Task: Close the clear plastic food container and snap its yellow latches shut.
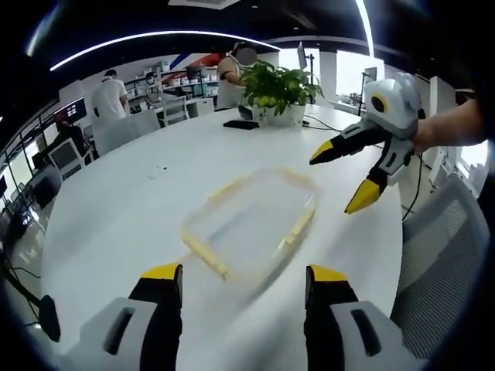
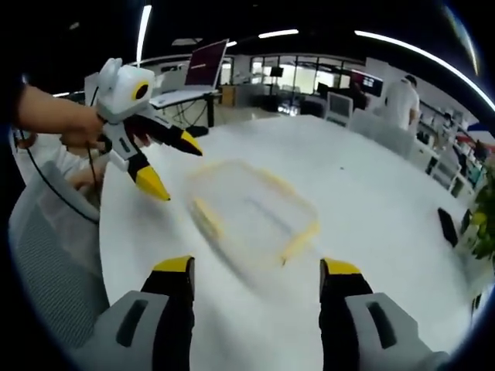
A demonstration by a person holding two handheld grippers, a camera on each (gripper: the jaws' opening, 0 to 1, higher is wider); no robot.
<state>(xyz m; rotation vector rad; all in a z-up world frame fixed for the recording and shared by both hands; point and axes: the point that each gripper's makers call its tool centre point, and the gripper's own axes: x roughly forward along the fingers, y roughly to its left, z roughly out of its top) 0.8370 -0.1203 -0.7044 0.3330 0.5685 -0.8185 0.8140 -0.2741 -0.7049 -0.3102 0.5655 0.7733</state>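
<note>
The clear plastic container (image 1: 251, 224) with yellow latches along its edges lies flat on the white table (image 1: 131, 201), blurred by motion. Whether its latches are snapped down I cannot tell. My left gripper (image 1: 244, 274) stands open just short of its near edge, with nothing between the jaws. Held by a hand, my right gripper (image 1: 331, 185) hangs open off the container's right side, above the table. In the right gripper view the container (image 2: 251, 212) lies ahead of the open right gripper (image 2: 257, 267), and the left gripper (image 2: 179, 171) hovers open at its left corner.
A potted plant (image 1: 278, 89) and a black phone (image 1: 240, 124) sit at the table's far side. A grey mesh chair (image 1: 441, 263) stands at the table's edge. People and desks fill the background. A laptop (image 2: 205, 66) stands on another table.
</note>
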